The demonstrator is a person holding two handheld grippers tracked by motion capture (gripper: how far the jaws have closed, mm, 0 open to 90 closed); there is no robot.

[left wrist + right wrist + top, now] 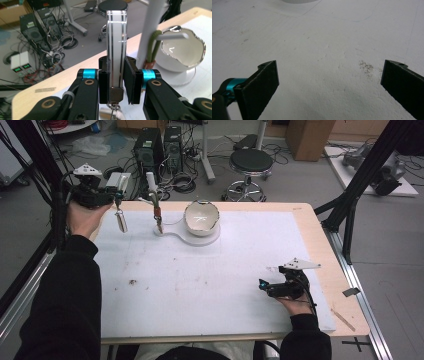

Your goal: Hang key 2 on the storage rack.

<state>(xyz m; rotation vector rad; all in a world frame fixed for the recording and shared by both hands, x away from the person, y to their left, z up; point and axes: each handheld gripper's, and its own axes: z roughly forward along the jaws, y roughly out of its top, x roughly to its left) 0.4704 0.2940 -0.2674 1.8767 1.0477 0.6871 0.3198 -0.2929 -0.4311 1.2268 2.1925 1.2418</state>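
High view: left gripper [118,196] up at far-left table corner, silver tag [121,221] dangling beneath; white stand [156,215] and bowl [202,218] just right.
Left gripper view: jaws clamped on tag, stand post [149,30] close ahead.
Right gripper view: right gripper [329,82] jaws wide apart over bare white mat [324,45].

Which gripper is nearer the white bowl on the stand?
Left. The left gripper, shut on a clear strip, is just left of the bowl; the right gripper rests open, well toward the person.

Overhead faces forward; gripper cameras close, jaw-aligned.
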